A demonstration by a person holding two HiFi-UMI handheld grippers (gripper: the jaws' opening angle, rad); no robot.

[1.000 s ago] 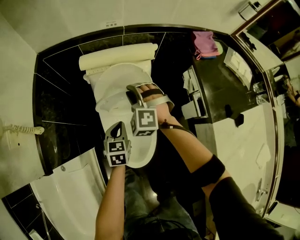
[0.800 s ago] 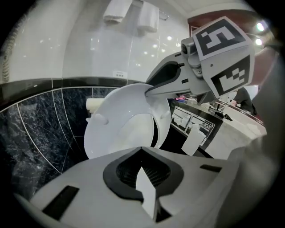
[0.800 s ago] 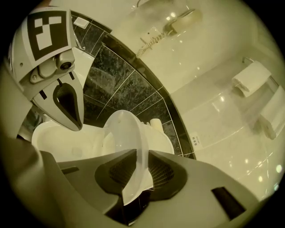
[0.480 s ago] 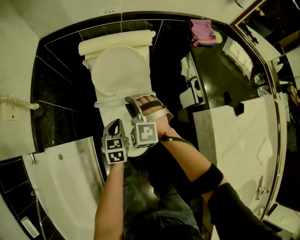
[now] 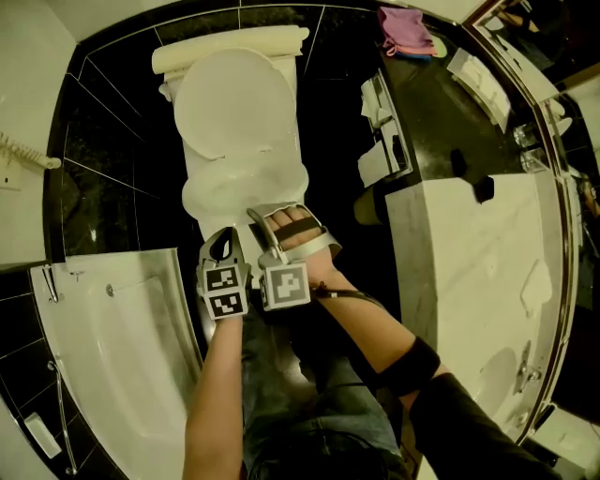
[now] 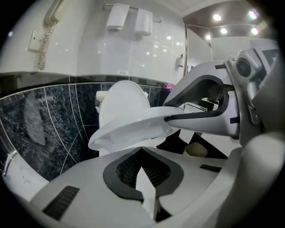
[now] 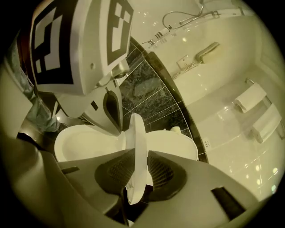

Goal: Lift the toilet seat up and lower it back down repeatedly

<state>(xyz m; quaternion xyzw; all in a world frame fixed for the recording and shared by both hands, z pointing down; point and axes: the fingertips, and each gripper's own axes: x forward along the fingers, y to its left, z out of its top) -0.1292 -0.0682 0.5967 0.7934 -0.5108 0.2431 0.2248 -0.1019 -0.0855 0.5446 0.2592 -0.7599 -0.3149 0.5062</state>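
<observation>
Over the bowl: your toilet seat (image 5: 236,187) hangs partway up and tilted. Its front edge is lifted clear of the bowl (image 7: 84,142), and its hinged end sits low at the back.
Lid: the lid (image 5: 234,98) stands upright against the cistern (image 5: 230,47), well apart from the raised front of the seat.
Right hand: your right gripper (image 5: 262,217) is clamped on the seat's front rim. In the right gripper view the rim runs edge-on between the two dark pads (image 7: 113,171), with one pad pressed on each side. The jaws have just eased a touch wider with the rim between them.
Left hand: your left gripper (image 5: 225,242) has its jaws closed together on nothing. It sits just beside the right gripper, on that gripper's left, at the front of the toilet. In the left gripper view the seat floats above and ahead of its tips, apart from them.
Pose: both grippers point forward and down toward the toilet, with their marker cubes side by side.
To your left: the bathtub (image 5: 112,356) curves along the dark tiled floor, and a corded handset (image 5: 23,150) hangs on the pale wall.
To your right: a marble counter (image 5: 478,262) stands beside the toilet, with a pink cloth (image 5: 405,28) lying beyond it.
</observation>
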